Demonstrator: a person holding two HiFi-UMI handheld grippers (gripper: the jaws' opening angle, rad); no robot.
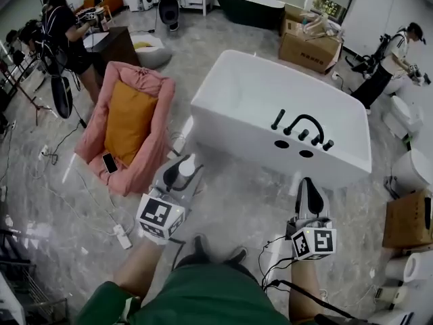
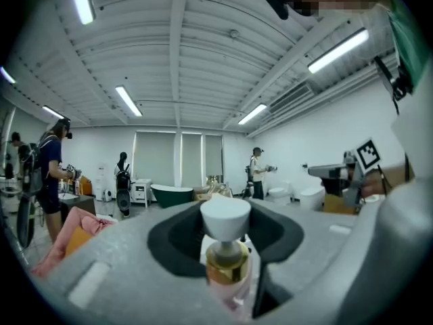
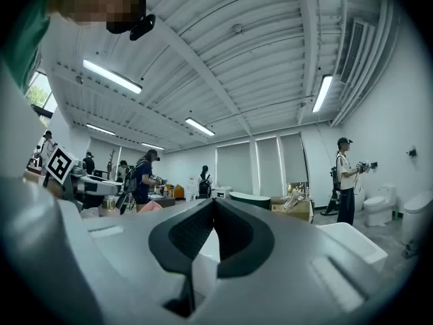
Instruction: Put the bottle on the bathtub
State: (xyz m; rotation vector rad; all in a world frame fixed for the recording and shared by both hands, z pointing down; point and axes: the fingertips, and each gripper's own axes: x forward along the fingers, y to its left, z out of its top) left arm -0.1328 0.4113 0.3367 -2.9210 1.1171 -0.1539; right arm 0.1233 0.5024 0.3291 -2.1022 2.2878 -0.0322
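Bathtub [image 1: 264,90]: white, rectangular, filling the centre and right of the head view, on a grey marble-patterned floor [image 1: 223,208]. A black faucet [image 1: 304,124] with its handles stands on the tub's near deck, at centre right. Nothing rests on the rim.

Pink lounger [image 1: 152,154]: left of centre, beside the tub's left end, with an orange cushion [image 1: 128,120] lying in it. A phone [image 1: 109,162] lies at the lounger's lower edge.

Dark green tub [image 1: 247,4]: top centre, well behind the white one. Cardboard boxes [image 1: 308,46] stand just to its right.

Two people: one at upper left [image 1: 64,32], one at the right edge [image 1: 392,56], both well apart from the tub.

Left gripper [image 1: 177,176]: lower left of centre, held level, over the floor just short of the tub's near left corner. Its jaws stand at a middling width, clamped on the bottle [image 2: 226,259]. The bottle sits upright between the pads; it has a pale pink body, a gold collar and a white cap [image 2: 225,215]. It is beside the tub, not on it.

Right gripper [image 1: 310,189]: lower right of centre, held level, pointing toward the tub's near wall below the faucet. Its jaws are drawn together at the tips, with nothing gripped.

Power strip [image 1: 122,235]: white, on the floor at lower left, with cables trailing from it.
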